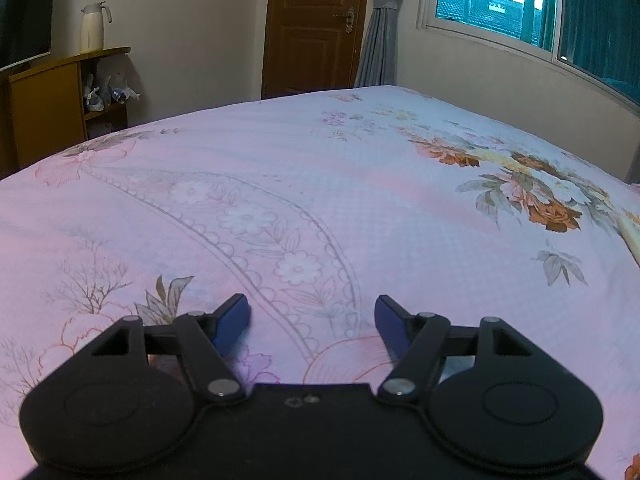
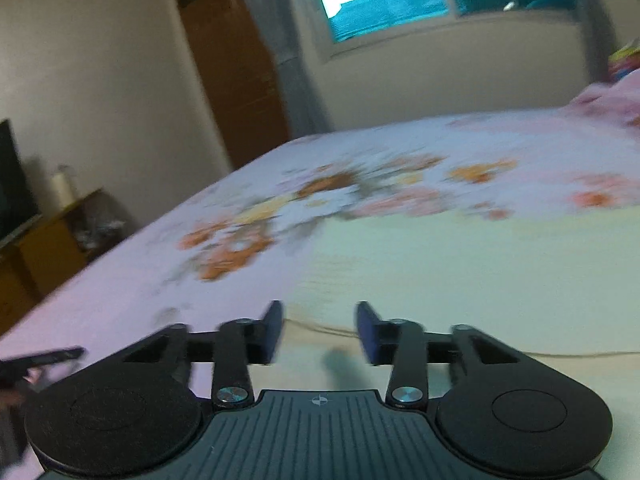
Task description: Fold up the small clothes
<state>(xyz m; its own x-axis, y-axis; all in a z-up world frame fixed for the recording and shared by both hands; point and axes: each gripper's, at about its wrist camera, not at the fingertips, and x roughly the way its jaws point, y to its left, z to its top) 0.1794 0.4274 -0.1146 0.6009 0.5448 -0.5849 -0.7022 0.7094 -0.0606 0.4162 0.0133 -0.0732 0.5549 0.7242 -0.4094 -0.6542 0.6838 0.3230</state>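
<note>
A pale cream garment [image 2: 460, 276] lies flat on the floral bedsheet [image 2: 120, 300] in the blurred right wrist view; its near hem [image 2: 320, 326] runs just past the fingertips. My right gripper [image 2: 319, 330] is open and empty, low over that hem. My left gripper [image 1: 312, 320] is open and empty, low over bare pink sheet [image 1: 280, 200]. A sliver of the cream garment [image 1: 630, 236] shows at the right edge of the left wrist view. Part of the left gripper [image 2: 44, 358] shows at the left of the right wrist view.
A wooden cabinet [image 1: 44, 100] with a white jug [image 1: 92, 26] stands beyond the bed's far left edge. A brown door [image 1: 316, 24], a curtain [image 1: 380, 32] and a window [image 1: 520, 4] line the far wall. Bunched bedding [image 2: 608, 96] lies at far right.
</note>
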